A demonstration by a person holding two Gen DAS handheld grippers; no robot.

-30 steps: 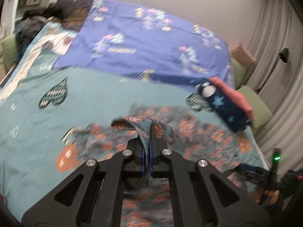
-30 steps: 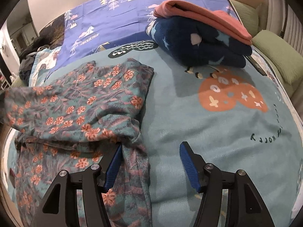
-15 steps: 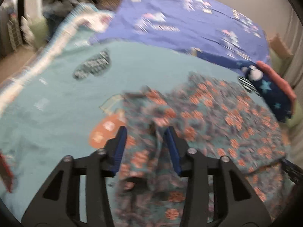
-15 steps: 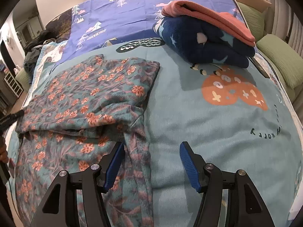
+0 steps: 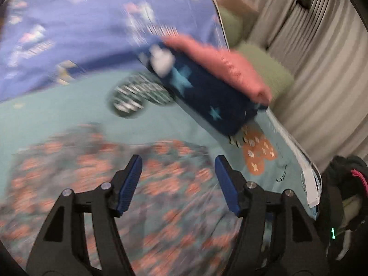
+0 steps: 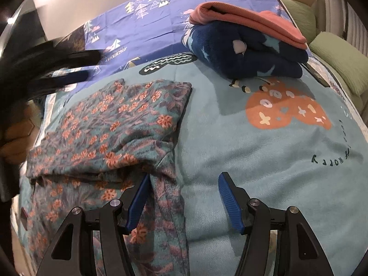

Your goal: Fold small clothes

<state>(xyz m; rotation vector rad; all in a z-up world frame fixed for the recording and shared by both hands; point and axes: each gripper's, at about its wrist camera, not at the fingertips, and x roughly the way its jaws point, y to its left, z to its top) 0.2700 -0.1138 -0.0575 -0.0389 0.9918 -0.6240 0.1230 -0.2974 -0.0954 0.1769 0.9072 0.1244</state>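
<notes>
The floral garment (image 6: 110,133) lies on the teal blanket (image 6: 253,161), on the left part of it in the right wrist view. Its upper part is folded over into a flat panel with a fairly straight right edge, and a narrower strip of the same cloth runs down from under that panel toward the camera.

The right gripper (image 6: 182,201) hovers low over the near end of the garment, jaws spread; the cloth strip lies beneath the left blue pad (image 6: 138,203) and part of the gap, but nothing is pinched.

The left gripper (image 5: 178,185) has just been opening its jaws, and they stand apart with only air between them, above the floral cloth (image 5: 92,184). That view is badly smeared, so the garment's edges there are hard to trace. In the right wrist view the left gripper (image 6: 64,67) shows as a dark blur at the far left, apparently clear of the fabric.

Beyond the garment, a folded navy blanket with stars (image 6: 248,53) sits on the teal blanket with a folded pink cloth (image 6: 248,20) on top. Behind lies a blue sheet (image 6: 149,20) printed with trees. Green cushions (image 6: 340,59) and a pale curtain (image 5: 322,69) stand at the right.
</notes>
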